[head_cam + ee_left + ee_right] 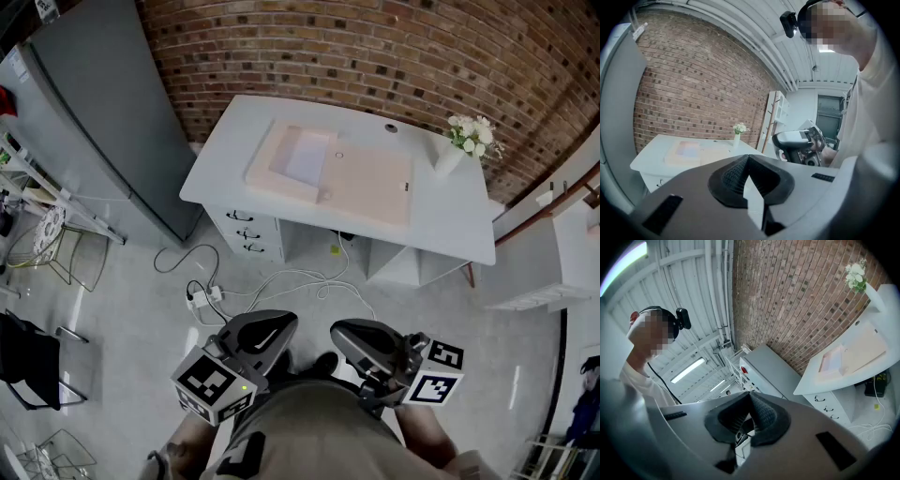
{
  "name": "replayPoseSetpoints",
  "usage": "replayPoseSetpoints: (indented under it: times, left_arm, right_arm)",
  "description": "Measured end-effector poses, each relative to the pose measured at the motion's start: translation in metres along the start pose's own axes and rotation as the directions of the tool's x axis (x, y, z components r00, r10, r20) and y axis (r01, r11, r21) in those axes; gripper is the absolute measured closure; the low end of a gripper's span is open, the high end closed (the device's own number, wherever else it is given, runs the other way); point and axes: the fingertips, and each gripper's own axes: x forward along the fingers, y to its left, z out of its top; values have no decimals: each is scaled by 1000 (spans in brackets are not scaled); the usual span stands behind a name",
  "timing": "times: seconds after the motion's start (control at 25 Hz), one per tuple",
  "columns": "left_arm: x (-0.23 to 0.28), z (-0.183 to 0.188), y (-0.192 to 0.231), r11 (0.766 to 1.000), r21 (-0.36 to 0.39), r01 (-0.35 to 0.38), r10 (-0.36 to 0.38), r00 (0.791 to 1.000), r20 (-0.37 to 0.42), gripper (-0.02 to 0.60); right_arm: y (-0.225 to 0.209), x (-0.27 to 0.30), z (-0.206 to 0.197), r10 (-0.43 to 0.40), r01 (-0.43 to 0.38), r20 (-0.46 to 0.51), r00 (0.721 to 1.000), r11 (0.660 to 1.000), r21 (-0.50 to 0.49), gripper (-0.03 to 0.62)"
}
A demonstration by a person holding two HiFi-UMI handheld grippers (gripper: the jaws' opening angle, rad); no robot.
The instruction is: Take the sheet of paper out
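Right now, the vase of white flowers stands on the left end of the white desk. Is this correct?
Not quite. In the head view the vase of white flowers stands on the right end of the white desk; the sheet of paper lies toward the left.

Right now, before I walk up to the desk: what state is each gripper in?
Left gripper: closed, nothing between its jaws.
Right gripper: closed, nothing between its jaws.
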Motion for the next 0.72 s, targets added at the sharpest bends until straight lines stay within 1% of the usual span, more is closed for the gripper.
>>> replayPoseSetpoints:
  times: [0.08, 0.2, 0.36, 0.48, 0.6, 0.72]
  left_arm:
    - [-13, -1, 11, 1000, -2, -9, 9, 1000, 2, 568]
    - [-30, 4, 25, 1000, 8, -6, 6, 1000, 25, 568]
    - [-48, 3, 44, 999, 25, -21, 20, 999, 36, 568]
    - [-57, 0, 50, 1000, 5, -15, 14, 999, 43, 568]
    - [-65, 3, 56, 1000, 15, -10, 9, 999, 44, 568]
    - [-71, 4, 62, 999, 35, -2, 0, 999, 41, 568]
  right_arm:
    - [4, 12, -5, 3, -3, 2, 1000, 1000, 4, 570]
    - [11, 30, -11, 13, -13, 1, 1000, 1000, 6, 571]
    - [19, 51, -19, 13, -13, -25, 1000, 1000, -25, 570]
    - [21, 56, -23, 4, -5, -25, 1000, 1000, -29, 571]
    - [30, 65, -22, 35, -35, -25, 999, 999, -18, 571]
    - [35, 77, -28, 52, -53, -65, 997, 999, -5, 569]
